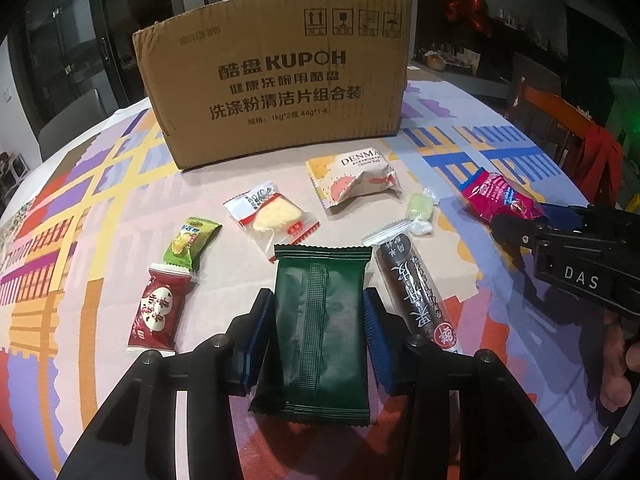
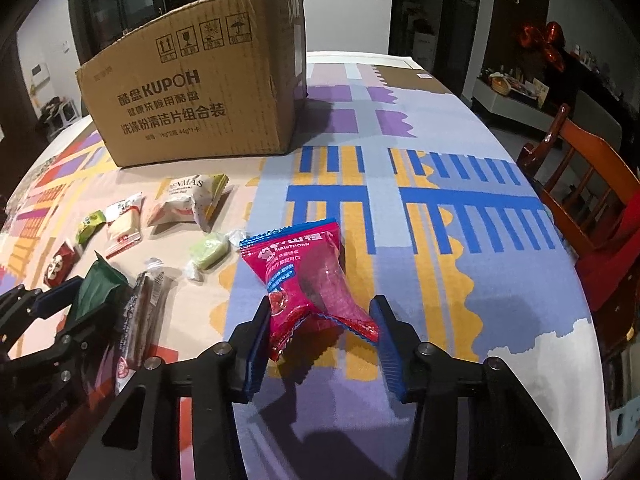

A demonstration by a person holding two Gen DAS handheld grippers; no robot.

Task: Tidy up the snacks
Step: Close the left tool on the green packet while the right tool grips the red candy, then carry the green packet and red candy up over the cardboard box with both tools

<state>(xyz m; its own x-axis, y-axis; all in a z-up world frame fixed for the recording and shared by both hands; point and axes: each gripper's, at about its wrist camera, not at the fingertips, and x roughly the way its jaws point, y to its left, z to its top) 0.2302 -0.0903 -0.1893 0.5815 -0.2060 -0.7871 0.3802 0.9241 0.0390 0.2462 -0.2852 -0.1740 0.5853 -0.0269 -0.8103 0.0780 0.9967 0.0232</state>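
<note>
**Two tongs, each closed on a snack packet above a patterned desk**

We see the left tongs (image 1: 320, 316) reaching forward low over the desk (image 1: 480, 152), their blue pads pressed against both long sides of a dark green packet (image 1: 320, 332). The packet points away from us, seam side up, its near end tilted off the desk.

We see the right tongs (image 2: 320, 340) level and aimed forward, pinching the crimped near end of a pink hawthorn packet (image 2: 308, 280). That packet slopes up and away from the tongs. In the left wrist view the right tongs enter from the right edge, with part of the person's hand (image 1: 618, 360) visible behind them.

Loose snacks lie on the desk between the tongs and a cardboard box (image 1: 276, 76) standing at the far side: a long dark brown stick pack (image 1: 416, 292) just right of the green packet, a red packet (image 1: 158, 312) and a small green-yellow packet (image 1: 190, 246) to the left, a clear packet with a pale cake (image 1: 272, 218), a white Denmas packet (image 1: 356, 178), and a pale green wrapped candy (image 1: 420, 210).
</note>
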